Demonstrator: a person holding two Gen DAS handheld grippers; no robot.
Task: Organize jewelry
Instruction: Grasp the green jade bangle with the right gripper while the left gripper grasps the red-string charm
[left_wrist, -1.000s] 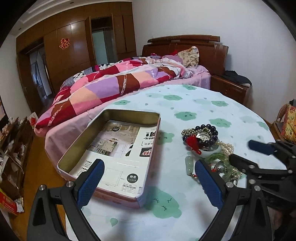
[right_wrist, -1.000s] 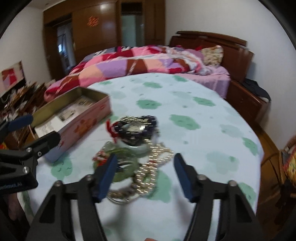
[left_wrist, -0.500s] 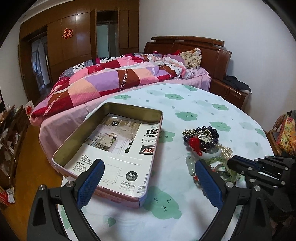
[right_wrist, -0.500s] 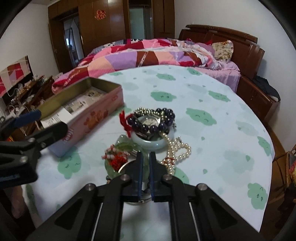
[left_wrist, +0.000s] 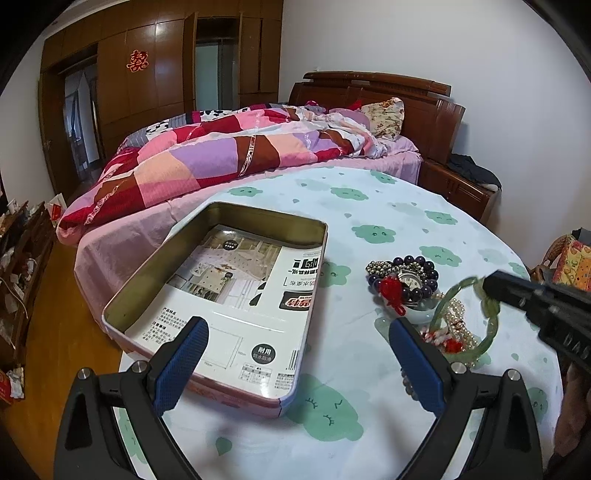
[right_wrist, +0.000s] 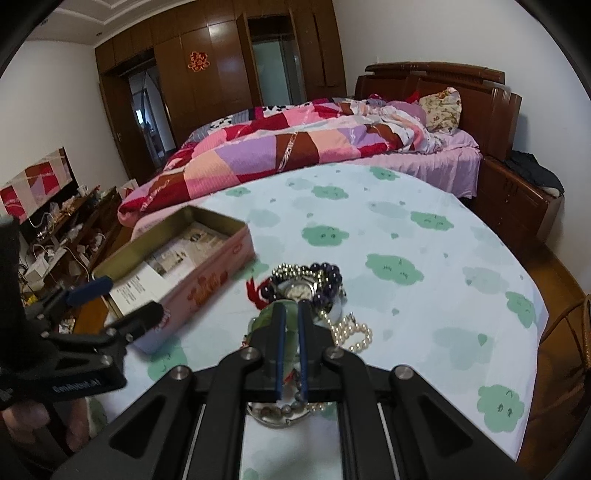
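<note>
A pile of jewelry (left_wrist: 406, 284) lies on the round table: dark bead bracelet, watch, pearl strand (right_wrist: 351, 332) and red tassels. My right gripper (right_wrist: 290, 314) is shut on a green jade bangle (left_wrist: 491, 325) and holds it tilted up just above the pile; it enters the left wrist view from the right (left_wrist: 491, 284). An open pink tin box (left_wrist: 221, 295) lined with printed paper sits left of the pile. My left gripper (left_wrist: 295, 354) is open and empty, hovering over the box's near corner.
The table wears a white cloth with green clouds (right_wrist: 406, 236). A bed with a patchwork quilt (left_wrist: 229, 155) stands behind it. A cluttered low shelf (right_wrist: 66, 236) is at the left, a wooden nightstand (right_wrist: 517, 199) at the right.
My right gripper closed on the green bangle and lifted it up off the pile. The left gripper stayed open and shifted slightly toward the box.
</note>
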